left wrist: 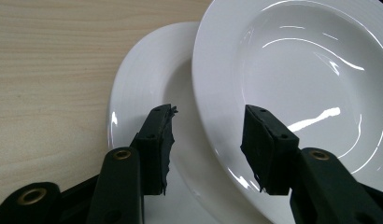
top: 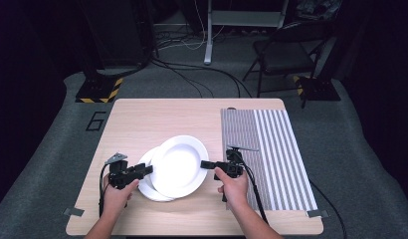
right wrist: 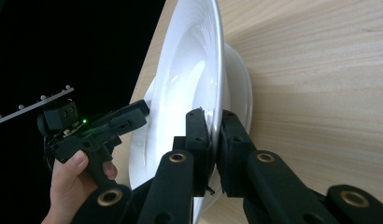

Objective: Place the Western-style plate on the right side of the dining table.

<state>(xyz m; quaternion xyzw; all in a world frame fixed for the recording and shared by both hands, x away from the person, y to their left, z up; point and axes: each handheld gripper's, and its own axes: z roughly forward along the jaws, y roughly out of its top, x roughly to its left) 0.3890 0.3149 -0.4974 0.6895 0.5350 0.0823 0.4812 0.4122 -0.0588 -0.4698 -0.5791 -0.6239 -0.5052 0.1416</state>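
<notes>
Two white plates lie on the wooden table. The upper plate overlaps and rests on the lower plate. My right gripper is shut on the upper plate's right rim. At the opposite side, my left gripper is open; the upper plate's rim runs between its jaws and the pads stand clear of it. The left gripper and its hand also appear in the right gripper view.
A grey-and-white striped mat covers the table's right side, just beyond my right hand. Bare wood lies behind and to the left of the plates. Past the table stand a black folding chair, stands and floor cables.
</notes>
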